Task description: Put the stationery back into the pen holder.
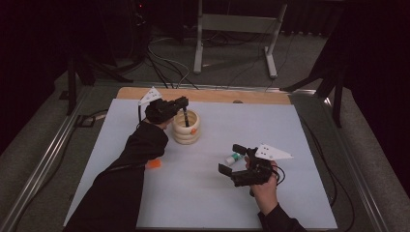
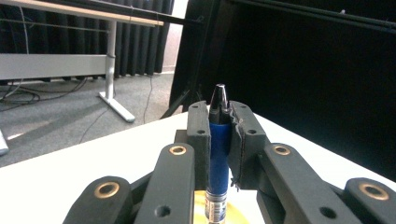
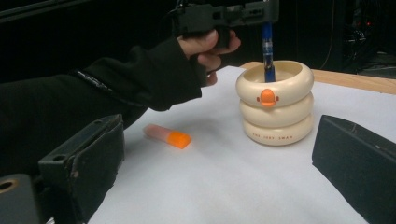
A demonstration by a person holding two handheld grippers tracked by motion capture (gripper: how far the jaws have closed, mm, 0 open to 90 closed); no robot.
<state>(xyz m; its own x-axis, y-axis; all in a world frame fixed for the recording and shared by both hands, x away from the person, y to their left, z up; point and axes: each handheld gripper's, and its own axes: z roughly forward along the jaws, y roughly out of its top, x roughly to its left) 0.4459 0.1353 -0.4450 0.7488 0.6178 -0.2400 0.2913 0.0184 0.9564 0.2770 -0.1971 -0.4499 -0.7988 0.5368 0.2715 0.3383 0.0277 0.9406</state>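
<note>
Right gripper [image 1: 231,166] sits nearest the camera in the high view, held low over the near part of the desk [image 1: 203,203]; its fingers [image 3: 79,163] stand wide apart with nothing between them. A small white and green item [image 1: 234,157] lies just beyond its fingertips; too small to identify.

Left gripper [image 1: 183,102]: fingers [image 2: 198,135] closed on a blue pen [image 2: 218,154], pads pressing both sides of the barrel. Dark tip of the pen sticks out above the fingertips in the left gripper view.

Key relation: the pen's long axis is close to upright, and it runs from the fingers straight down into the mouth of the cream ring-stacked holder [image 3: 275,105]. From the right gripper view the lower end of the pen [image 3: 267,51] is already inside the rim; whether it touches the bottom is hidden by the wall. Holder stands directly below the left fingers, orange duck mark facing the right gripper.

Left hand [image 3: 208,44] pose: forearm stretched out across the desk, wrist level, gripper reaching over the holder from the side.

Judgement: the pen is being stowed in the holder; what remains is to let go while the barrel is centred in the opening. Left hand is the one on the job; right is well apart from the holder.

An orange-capped pinkish piece [image 3: 167,136] lies on the desk beside the left sleeve [image 1: 140,150], between both grippers.
</note>
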